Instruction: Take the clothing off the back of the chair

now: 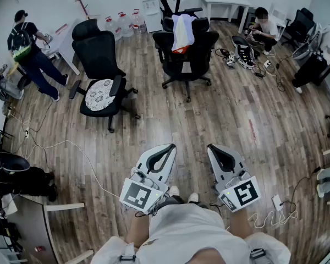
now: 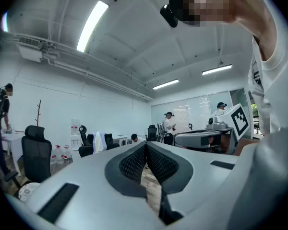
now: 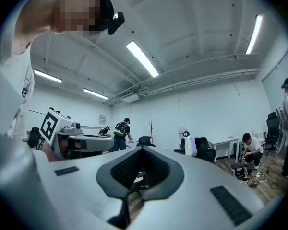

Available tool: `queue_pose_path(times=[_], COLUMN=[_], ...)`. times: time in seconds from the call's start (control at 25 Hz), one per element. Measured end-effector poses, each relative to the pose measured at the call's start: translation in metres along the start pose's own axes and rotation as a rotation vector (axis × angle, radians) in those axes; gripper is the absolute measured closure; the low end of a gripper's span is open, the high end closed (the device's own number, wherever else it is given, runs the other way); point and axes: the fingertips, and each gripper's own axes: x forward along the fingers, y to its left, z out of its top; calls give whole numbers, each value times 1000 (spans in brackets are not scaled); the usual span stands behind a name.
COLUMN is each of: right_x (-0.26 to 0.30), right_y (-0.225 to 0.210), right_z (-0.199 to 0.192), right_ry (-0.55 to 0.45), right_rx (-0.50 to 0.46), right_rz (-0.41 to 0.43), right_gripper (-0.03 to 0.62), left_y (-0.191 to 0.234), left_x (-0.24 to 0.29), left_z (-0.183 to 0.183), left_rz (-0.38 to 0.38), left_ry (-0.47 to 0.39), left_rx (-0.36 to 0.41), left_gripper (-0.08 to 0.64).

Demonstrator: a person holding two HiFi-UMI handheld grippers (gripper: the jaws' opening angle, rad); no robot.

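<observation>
Near me, my left gripper and right gripper are both pressed together on nothing, level over the wooden floor. The white clothing hangs over the back of the black chair, far across the room and well apart from me. I'd walk up, spread one gripper, pinch the top fold, and lift upward first so the cloth clears the backrest.

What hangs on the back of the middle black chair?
White clothing drapes over the chair backrest, an orange patch showing at its lower edge. The backrest's top beneath it is covered.
</observation>
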Motion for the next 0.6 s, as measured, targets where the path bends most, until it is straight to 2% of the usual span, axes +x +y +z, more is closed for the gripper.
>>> queue_pose_path(times=[0.24, 0.36, 0.6], right_x=[-26, -35, -42], right_y=[-2, -3, -3], right_z=[-3, -4, -6], right_ry=[-4, -10, -5], right_rx=[5, 24, 4], right_rz=[14, 35, 68], right_gripper=[572, 571, 571], left_y=[-32, -43, -55], left_x=[6, 8, 3], left_z=[0, 1, 0], left_rz=[-8, 17, 77], left_ry=[-14, -13, -21], left_rx=[18, 10, -6], left_gripper=[543, 543, 543])
